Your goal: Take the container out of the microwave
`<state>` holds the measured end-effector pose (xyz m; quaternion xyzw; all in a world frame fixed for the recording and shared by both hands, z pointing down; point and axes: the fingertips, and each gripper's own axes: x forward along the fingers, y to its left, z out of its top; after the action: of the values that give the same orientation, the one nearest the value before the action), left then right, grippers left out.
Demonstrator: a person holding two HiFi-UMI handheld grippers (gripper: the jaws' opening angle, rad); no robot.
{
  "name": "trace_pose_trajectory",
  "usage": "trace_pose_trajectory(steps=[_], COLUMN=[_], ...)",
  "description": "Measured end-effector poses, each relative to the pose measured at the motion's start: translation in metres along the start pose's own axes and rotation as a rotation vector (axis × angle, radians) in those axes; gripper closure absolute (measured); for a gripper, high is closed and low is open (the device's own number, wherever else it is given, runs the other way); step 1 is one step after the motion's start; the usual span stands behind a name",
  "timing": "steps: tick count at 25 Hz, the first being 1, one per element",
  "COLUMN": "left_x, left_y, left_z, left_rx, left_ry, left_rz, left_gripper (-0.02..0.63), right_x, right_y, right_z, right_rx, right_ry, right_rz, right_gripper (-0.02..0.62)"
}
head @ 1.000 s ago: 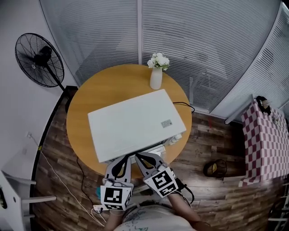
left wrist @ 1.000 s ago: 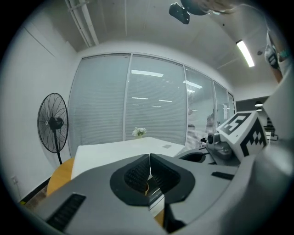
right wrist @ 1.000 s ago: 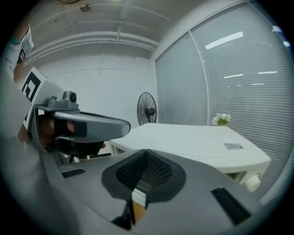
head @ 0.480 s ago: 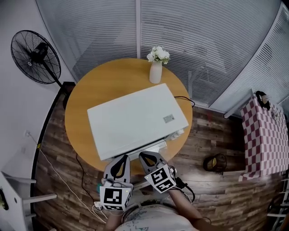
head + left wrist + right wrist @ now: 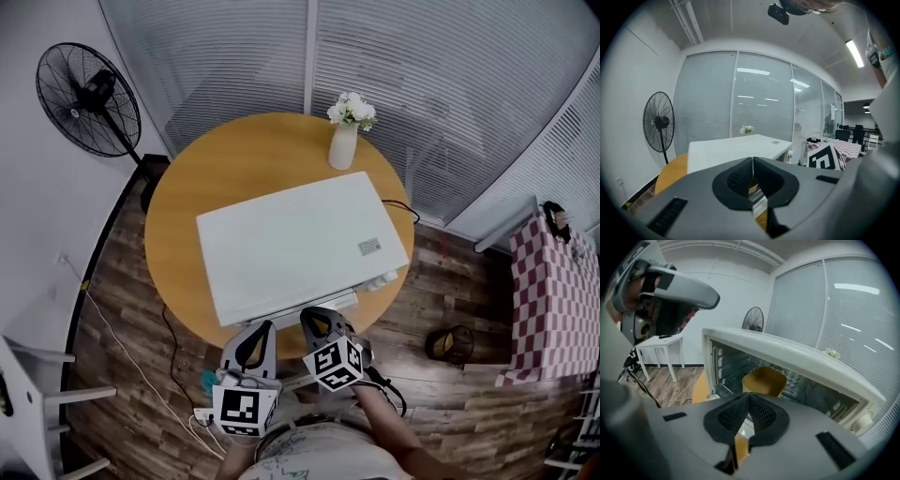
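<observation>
Left tongs and right tongs clenched empty, held just off near edge of worktop, yellow container seen inside open microwave

A flower vase stands on the round table, fan nearby.
</observation>
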<state>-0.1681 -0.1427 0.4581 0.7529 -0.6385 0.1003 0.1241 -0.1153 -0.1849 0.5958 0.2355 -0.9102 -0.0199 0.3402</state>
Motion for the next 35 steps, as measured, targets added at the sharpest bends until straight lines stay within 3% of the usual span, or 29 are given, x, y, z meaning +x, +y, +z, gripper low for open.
trace_pose_trajectory(steps=[14,24,35], left_x=[-0.016,-0.027,-0.037], left_y=[0.012,0.026,0.032], left_z=[-0.005,-0.013,-0.016], left_rx=[-0.033,-0.070,-0.099], left_ry=[0.012,0.011,-0.012], left_rz=[0.092,0.173,0.219], left_gripper=[0.592,0.592,0.592], right_x=[0.050,0.082,0.095], right_y=[0.007,0.006,0.010], right_z=[0.001,-0.009,-0.010], right_rx=[-0.347,-0.653,-0.723], right_ry=[0.082,0.175,0.198], right_rz=[0.003,-0.041,-0.024], right_gripper=[0.559,0.528,0.548])
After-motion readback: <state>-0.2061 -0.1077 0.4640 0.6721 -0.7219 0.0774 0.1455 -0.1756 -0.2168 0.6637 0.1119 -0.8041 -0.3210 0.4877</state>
